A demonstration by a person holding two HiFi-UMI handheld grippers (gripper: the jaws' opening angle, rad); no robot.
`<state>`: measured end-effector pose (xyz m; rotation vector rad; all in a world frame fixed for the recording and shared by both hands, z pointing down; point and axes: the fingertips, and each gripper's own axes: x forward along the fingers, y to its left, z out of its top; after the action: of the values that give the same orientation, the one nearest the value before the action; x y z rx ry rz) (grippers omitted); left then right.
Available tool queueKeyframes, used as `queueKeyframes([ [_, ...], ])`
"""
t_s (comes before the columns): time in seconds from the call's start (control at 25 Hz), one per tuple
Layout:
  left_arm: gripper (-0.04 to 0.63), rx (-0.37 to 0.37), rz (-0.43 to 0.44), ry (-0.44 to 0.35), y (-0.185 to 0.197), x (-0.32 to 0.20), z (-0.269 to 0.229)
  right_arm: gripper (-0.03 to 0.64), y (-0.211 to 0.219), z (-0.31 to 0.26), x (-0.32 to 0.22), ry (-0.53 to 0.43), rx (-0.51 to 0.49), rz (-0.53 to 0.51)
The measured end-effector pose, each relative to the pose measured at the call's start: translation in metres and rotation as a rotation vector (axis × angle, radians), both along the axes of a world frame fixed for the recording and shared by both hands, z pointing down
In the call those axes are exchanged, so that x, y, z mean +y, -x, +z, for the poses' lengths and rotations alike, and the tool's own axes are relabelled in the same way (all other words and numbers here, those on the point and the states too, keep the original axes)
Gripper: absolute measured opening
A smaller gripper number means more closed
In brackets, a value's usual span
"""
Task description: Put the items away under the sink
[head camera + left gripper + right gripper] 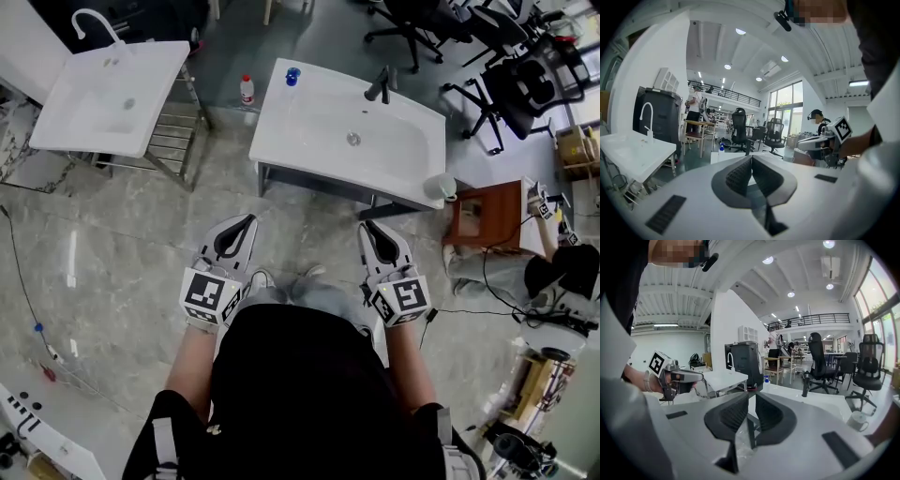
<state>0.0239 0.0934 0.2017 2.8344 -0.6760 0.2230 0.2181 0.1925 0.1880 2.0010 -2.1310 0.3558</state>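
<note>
Grey stone-pattern floor (pixel 112 244) fills the room, and a white sink (pixel 309 141) on a metal frame stands just in front of the person. In the head view the basin itself hides the space under this sink. Only the front bar and some legs of the frame can be seen.

A small bottle with blue cap (pixel 292 75) stands on the far left corner of the sink, not far from the black faucet (pixel 380 84). A bottle with red cap (pixel 247 90) stands on the floor just behind that corner. At the near right corner sits a white round thing (pixel 438 186); whether it is a cup or a roll I cannot tell. The office chairs (pixel 511 84) at the top right are cut off by the picture edge. The person's own body covers the lower middle of the head view, so the forearms show only in part.

Both hands are held forward, side by side and well apart, short of the sink. The left gripper (pixel 248 222) and the right gripper (pixel 367 229) point toward the sink and a little downward. The left gripper's jaws are pressed together with nothing between them. The right gripper's jaws are also closed, with only a thin slit left, and they hold nothing.
</note>
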Motion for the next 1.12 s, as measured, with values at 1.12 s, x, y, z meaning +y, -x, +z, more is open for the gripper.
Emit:
queueKeyframes([
  [1.12,0.023,-0.133,-0.343,0.054,-0.107,-0.098,0.006,0.061,-0.138,0.050,-0.190,0.016,-0.145,-0.328],
])
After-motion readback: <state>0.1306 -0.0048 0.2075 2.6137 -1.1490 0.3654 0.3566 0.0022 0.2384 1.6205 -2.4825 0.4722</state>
